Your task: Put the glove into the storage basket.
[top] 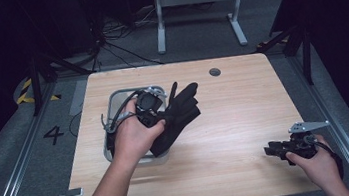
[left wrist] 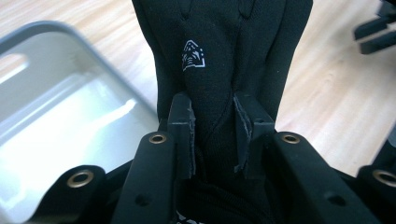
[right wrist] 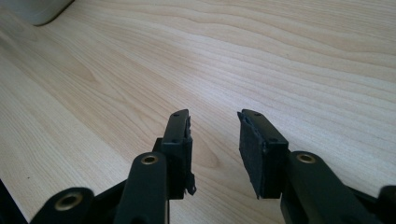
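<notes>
A black glove [top: 177, 115] hangs above the table beside a grey tray [top: 112, 103], its fingers pointing up and to the right. My left gripper [top: 157, 117] is shut on it. In the left gripper view the glove [left wrist: 219, 51], with a small white logo, is pinched between the two pads [left wrist: 184, 135], and the tray [left wrist: 60, 116] lies below to the left. My right gripper [top: 273, 150] rests near the table's front right corner; in its own view the gripper [right wrist: 215, 140] stands open over bare wood, nothing between its pads.
The light wooden table [top: 235, 115] has a round cable hole [top: 214, 72] near its far edge. The tray's corner [right wrist: 37, 9] shows at the top left of the right gripper view. Beyond the table stand a white frame [top: 197, 9] and loose cables on the floor.
</notes>
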